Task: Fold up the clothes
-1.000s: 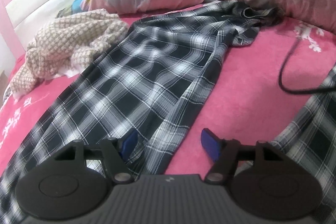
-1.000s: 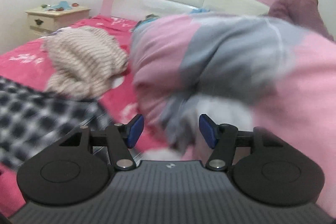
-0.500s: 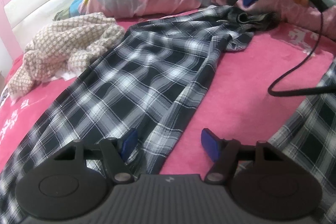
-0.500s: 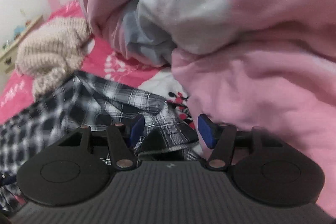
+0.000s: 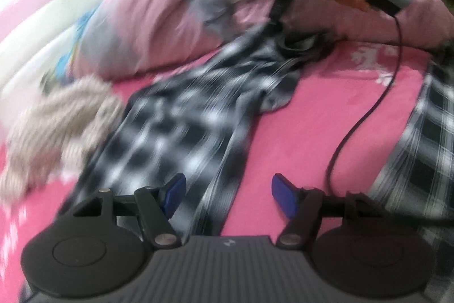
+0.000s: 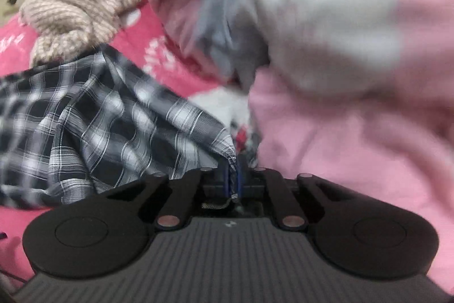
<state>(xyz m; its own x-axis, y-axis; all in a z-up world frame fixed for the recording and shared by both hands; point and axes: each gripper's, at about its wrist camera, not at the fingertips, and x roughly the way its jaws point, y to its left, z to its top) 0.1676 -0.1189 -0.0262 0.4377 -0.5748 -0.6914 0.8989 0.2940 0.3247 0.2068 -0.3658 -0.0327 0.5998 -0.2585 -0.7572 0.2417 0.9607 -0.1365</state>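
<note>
Dropping to the bed (image 5: 312, 110), the right hand-held gripper (image 6: 232, 181) has just clamped shut on the plaid shirt (image 6: 93, 118) corner; the left hand-held gripper (image 5: 227, 196) hovers open above its hem.

Bare pink bedsheet (image 5: 306, 115) is lying open between the black-and-white plaid garment (image 5: 181, 121) and a second plaid cloth (image 5: 425, 149), crossed only by a trailing black cable (image 5: 366, 115). A heaped pink-and-grey quilt (image 5: 159, 16) is blocking the far side. A beige knitted garment (image 5: 54, 127) is crowding the left edge, touching the plaid cloth.
</note>
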